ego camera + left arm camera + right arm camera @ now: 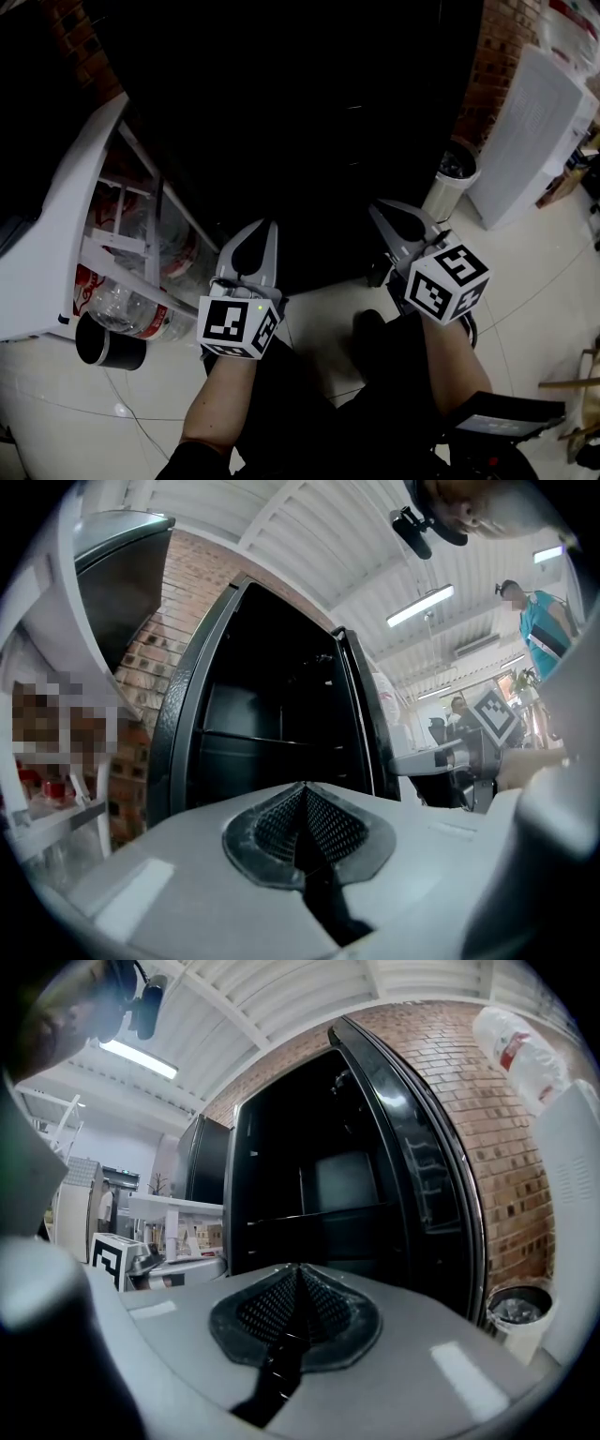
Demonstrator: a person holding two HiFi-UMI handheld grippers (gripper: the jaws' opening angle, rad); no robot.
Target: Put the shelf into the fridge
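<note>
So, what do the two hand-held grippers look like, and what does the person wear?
The left gripper and the right gripper are alike: light grey, tapering jaws lined with black mesh-textured pads. Each carries a white cube printed with black square markers. No sleeves cover the forearms.

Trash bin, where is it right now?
In the head view the trash bin stands on the floor at the upper right. It is beside the brick wall, between the dark open fridge and a white unit.
</note>
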